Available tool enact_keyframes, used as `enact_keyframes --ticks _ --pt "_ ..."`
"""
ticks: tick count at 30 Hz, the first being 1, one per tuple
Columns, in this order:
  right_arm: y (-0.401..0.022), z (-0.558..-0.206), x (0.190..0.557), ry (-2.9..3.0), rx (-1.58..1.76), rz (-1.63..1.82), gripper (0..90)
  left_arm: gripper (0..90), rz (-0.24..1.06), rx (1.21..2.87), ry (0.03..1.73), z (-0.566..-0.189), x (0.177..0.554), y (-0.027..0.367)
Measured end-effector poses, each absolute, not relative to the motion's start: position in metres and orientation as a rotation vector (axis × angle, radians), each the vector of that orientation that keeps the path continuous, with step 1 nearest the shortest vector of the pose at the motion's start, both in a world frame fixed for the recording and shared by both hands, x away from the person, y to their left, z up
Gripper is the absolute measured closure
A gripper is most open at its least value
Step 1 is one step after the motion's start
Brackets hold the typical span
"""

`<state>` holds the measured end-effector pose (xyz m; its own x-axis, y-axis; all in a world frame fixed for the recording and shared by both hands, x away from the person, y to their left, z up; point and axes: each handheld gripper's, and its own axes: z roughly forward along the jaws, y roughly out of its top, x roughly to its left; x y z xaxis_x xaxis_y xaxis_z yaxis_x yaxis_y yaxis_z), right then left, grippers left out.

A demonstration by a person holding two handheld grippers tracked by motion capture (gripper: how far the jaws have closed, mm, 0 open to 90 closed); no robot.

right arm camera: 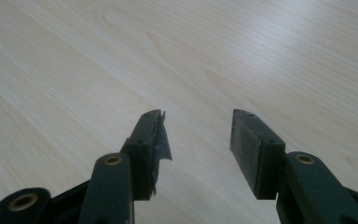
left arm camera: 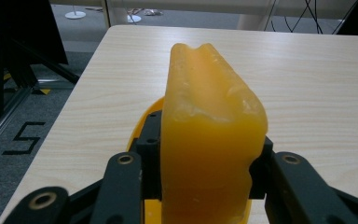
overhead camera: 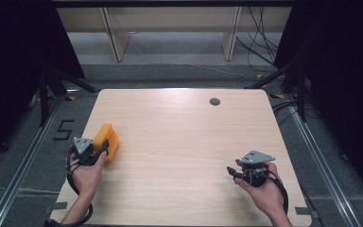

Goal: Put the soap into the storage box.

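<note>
High view: the translucent orange, wedge-shaped rubbery block (overhead camera: 108,140) is seen at the left edge of the pale wooden bench (overhead camera: 184,142), clamped in the left claw (overhead camera: 100,150), long axis pointing away from the person. The right claw (overhead camera: 232,171) is held well right of the block, nearer the person.

Left gripper view: the block (left arm camera: 212,140) is pinched between both pads, standing upright. A "5" is marked on the floor left of it.

Right gripper view: the right claw (right arm camera: 198,140) is seen apart, empty, over bare bench (right arm camera: 121,56).

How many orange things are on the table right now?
1. A single orange block sits near the table's left edge, clamped between the jaws of the left gripper. Its base may be a separate piece; I cannot tell.
</note>
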<state>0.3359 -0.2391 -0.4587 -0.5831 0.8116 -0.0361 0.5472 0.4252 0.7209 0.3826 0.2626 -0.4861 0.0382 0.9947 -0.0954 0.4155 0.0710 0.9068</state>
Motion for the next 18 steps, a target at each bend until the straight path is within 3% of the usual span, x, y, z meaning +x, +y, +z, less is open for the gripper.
enact_keyframes --ticks 18 --pt "-0.2391 -0.4603 0.3367 2.332 1.142 0.945 53.5 59.4 0.806 1.461 1.504 -0.4889 0.3819 0.2721"
